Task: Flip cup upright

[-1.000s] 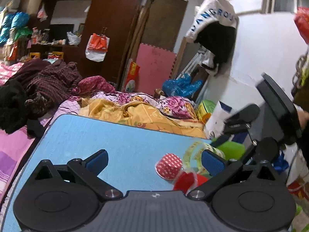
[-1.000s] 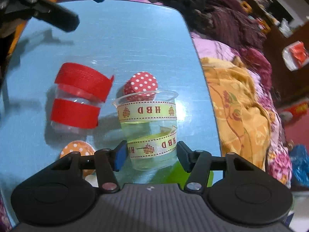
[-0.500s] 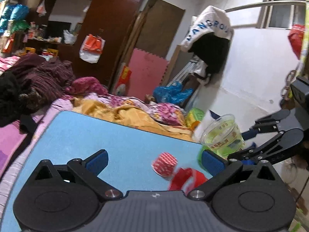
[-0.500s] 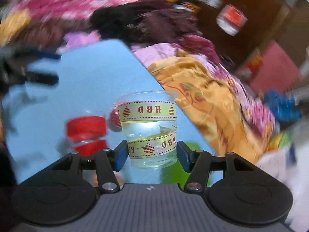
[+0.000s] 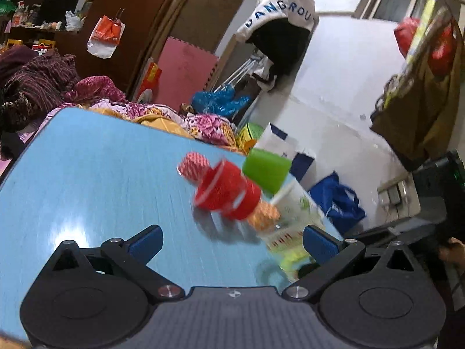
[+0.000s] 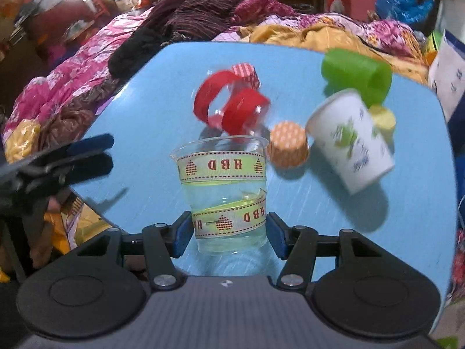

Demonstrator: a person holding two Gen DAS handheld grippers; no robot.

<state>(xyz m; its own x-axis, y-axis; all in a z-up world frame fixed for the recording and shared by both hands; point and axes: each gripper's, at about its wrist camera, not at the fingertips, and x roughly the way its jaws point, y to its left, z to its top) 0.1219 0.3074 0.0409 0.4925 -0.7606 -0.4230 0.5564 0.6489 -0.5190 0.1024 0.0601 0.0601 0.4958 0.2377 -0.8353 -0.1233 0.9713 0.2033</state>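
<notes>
My right gripper is shut on a clear plastic cup with yellow "HBD" ribbon bands, held upright, mouth up, low over the blue table. The same cup shows blurred in the left wrist view, near my right fingertip. My left gripper is open and empty above the table, and it also shows at the left edge of the right wrist view. A clear cup with red bands lies on its side behind the held cup.
On the table lie a white paper cup tipped over, a green cup on its side, an orange dotted cupcake liner, a red dotted liner and a yellow cap. Bedding and clothes surround the table.
My right gripper has swung round with the HBD cup and brought it down upright by the table's near edge. The left gripper's view has dipped toward the table, still open.
</notes>
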